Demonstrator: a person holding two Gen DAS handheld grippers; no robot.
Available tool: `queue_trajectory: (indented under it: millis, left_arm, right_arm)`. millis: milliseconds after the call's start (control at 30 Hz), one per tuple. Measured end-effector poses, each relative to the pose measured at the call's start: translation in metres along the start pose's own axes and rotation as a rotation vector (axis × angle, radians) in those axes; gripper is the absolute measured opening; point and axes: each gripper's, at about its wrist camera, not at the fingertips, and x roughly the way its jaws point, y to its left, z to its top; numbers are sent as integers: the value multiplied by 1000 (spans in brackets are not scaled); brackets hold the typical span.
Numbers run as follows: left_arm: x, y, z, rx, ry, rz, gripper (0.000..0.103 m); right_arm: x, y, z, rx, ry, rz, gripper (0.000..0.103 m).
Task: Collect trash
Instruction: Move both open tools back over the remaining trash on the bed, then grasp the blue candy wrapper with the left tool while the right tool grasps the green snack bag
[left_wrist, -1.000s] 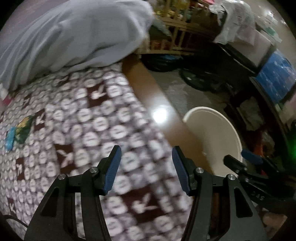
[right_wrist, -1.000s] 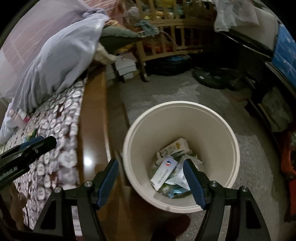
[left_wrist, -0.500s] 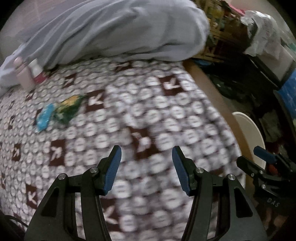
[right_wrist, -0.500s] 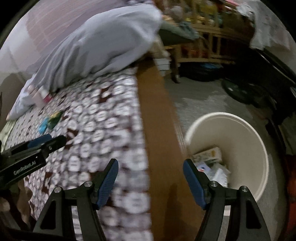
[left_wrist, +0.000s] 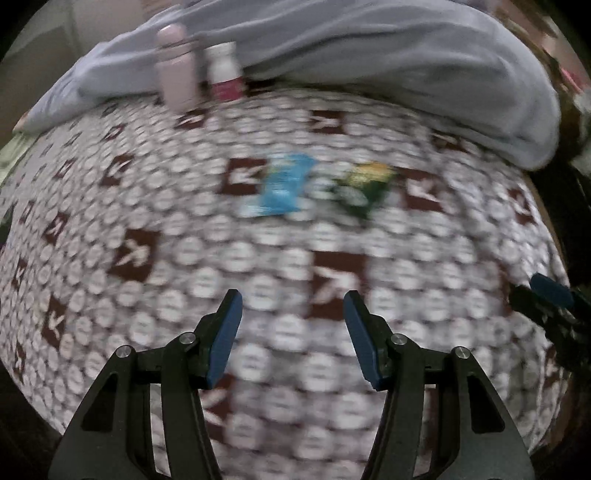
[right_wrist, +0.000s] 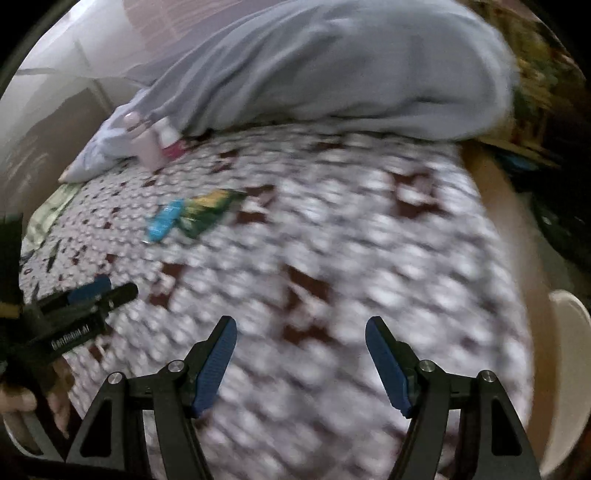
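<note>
Your left gripper and right gripper both gape empty over the bed, where a blue wrapper and green wrapper lie mid-bed awaiting the bin at its right edge

A lived-in bedroom at home: a bed with a brown-and-white patterned cover fills both views, and a rumpled grey blanket is heaped along its far side. Two bottles stand against the blanket, snack wrappers lie on the cover, and cluttered wooden shelving stands beyond the bed's edge.
</note>
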Motion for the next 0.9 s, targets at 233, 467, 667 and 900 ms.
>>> queue_trajectory:
  millis: [233, 467, 667, 900]
  left_arm:
    - [11, 54, 16, -87, 8, -15, 56]
    - [29, 69, 42, -127, 28, -92, 56]
    - [47, 49, 67, -79, 10, -133, 56]
    - [93, 23, 87, -24, 59, -118, 55]
  right_arm:
    - [79, 56, 62, 35, 62, 65, 70]
    - [147, 79, 109, 93, 119, 72, 70]
    - [136, 77, 96, -27, 114, 59, 35]
    - [92, 67, 72, -88, 61, 67, 33]
